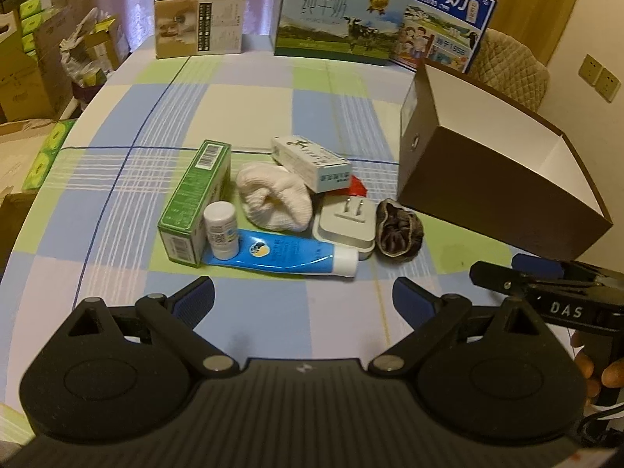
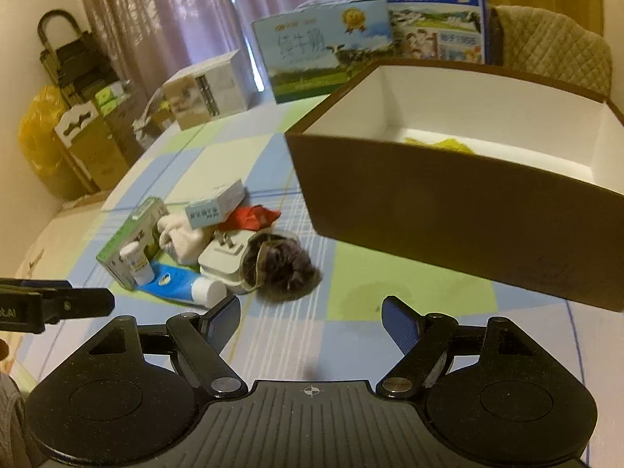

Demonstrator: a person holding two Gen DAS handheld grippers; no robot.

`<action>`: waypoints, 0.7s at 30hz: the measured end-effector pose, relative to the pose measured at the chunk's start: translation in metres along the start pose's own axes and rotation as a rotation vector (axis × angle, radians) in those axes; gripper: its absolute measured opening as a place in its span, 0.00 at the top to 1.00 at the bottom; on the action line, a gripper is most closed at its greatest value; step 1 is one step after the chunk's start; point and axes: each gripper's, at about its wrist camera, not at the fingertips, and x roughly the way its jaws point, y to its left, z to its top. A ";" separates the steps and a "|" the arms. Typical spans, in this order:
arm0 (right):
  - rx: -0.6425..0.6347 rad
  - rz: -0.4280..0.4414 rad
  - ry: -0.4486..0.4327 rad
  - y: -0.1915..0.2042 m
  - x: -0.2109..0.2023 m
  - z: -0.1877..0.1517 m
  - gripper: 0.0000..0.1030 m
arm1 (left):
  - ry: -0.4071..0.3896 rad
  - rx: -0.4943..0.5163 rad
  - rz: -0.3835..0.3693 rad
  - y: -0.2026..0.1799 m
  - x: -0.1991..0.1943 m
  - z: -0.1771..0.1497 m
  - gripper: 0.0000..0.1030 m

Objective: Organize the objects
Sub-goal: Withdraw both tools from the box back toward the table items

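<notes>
- The left gripper (image 1: 303, 299) is hovering low over the checked tablecloth (image 1: 117, 210), its blue-padded jaws spread wide and gripping nothing.
- The right gripper (image 2: 310, 318) is likewise standing wide open and empty above the cloth, just in front of the brown box (image 2: 448, 218).
- A cluster of small objects is lying ahead of the left gripper: a blue tube (image 1: 284, 257) with a white cap is resting nearest, with a small white bottle (image 1: 220, 230) standing upright against it.
- A green carton (image 1: 195, 202) is lying lengthwise at the cluster's left edge, touching the bottle.
- A cream knitted cloth (image 1: 273, 202) is sitting bunched in the middle, and a white carton (image 1: 312, 162) is lying tilted behind it (partly over a red scrap (image 1: 358, 186)).
- A white plug adapter (image 1: 345, 224) is lying prongs-up, touching a dark scrunchie (image 1: 399, 232) on its right.
- The brown box, white inside, is standing open to the right of the cluster; something yellow (image 2: 440, 143) is lying in it.
- Milk cartons (image 1: 339, 19) are standing along the table's far edge.
</notes>
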 end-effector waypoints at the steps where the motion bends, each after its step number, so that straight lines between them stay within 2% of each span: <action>1: -0.011 0.005 0.003 0.002 0.003 0.000 0.25 | 0.001 -0.004 0.002 0.001 0.001 0.000 0.07; 7: -0.073 -0.003 0.016 0.012 0.018 0.003 0.25 | 0.005 -0.023 0.012 0.010 0.007 -0.003 0.07; 17: -0.101 0.002 0.018 0.021 0.049 0.015 0.26 | -0.002 -0.058 0.057 0.027 0.020 -0.004 0.08; 21: -0.115 0.004 0.031 0.025 0.067 0.018 0.26 | -0.003 -0.074 0.067 0.032 0.026 -0.005 0.11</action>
